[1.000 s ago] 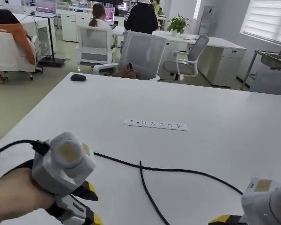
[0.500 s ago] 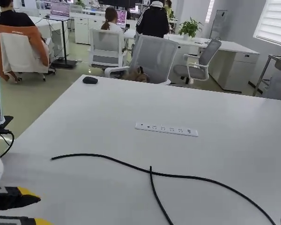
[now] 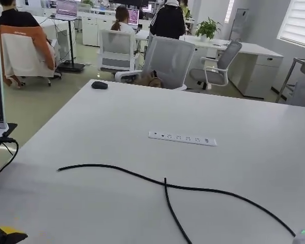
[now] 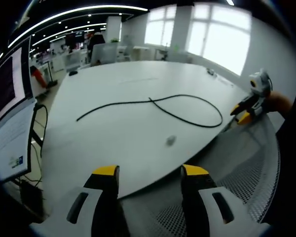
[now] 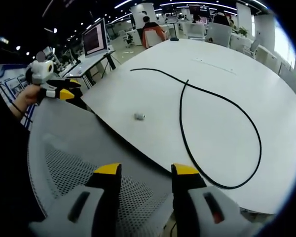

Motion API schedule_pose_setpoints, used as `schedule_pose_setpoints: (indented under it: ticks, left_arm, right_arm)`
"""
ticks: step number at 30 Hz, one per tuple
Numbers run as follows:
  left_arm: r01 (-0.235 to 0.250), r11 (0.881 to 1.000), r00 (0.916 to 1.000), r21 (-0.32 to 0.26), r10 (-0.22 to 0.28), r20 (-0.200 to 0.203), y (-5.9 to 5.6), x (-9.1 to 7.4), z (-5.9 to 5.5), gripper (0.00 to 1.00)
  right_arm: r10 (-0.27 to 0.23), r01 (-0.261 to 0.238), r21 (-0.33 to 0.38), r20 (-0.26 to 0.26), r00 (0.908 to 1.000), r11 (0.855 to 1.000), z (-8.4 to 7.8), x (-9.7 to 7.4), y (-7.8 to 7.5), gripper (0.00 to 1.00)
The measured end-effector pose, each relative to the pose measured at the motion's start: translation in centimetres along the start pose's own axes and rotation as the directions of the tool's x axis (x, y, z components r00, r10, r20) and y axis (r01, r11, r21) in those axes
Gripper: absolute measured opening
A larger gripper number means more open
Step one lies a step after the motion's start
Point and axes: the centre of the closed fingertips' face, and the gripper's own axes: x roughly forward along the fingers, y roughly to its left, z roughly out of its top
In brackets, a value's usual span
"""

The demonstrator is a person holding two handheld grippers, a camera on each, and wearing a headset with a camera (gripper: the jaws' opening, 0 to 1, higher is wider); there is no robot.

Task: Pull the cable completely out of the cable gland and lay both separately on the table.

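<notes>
The left tongs (image 4: 150,172) stand spread and empty, just off the near edge of the white counter (image 3: 117,117). Near that edge on the counter lies the small grey cable gland (image 4: 170,140), apart from the black cable (image 3: 165,184), which loops and crosses itself farther in. The right tongs (image 5: 147,169) are spread too, holding nothing.
</notes>
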Motion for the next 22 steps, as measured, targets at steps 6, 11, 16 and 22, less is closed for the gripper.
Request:
schedule_pose_setpoints:
  ticks: [6, 11, 16, 22]
  left_arm:
    - [0.007, 1.0, 1.0, 0.011, -0.007, -0.007, -0.4, 0.0, 0.0, 0.51]
    - [0.014, 1.0, 0.9998, 0.016, -0.014, -0.014, -0.7, 0.1, -0.2, 0.5]
    - [0.02, 0.999, 0.9995, 0.025, -0.02, -0.024, -0.9, 0.3, -0.4, 0.5]
    - [0.028, 0.999, 0.9993, 0.031, -0.027, -0.028, -1.1, 0.4, -0.5, 0.5]
  right_arm:
    - [-0.006, 0.006, 0.002, -0.003, 1.0, 1.0, 0.0, -0.1, -0.1, 0.42]
    - [-0.004, 0.004, -0.003, -0.001, 1.0, 1.0, 0.2, -0.2, 0.2, 0.42]
    - [0.002, -0.002, -0.005, -0.004, 1.0, 1.0, 0.1, 0.0, 0.6, 0.42]
    - [0.004, -0.004, -0.01, -0.013, 0.9999, 1.0, 0.0, 0.1, 0.7, 0.42]
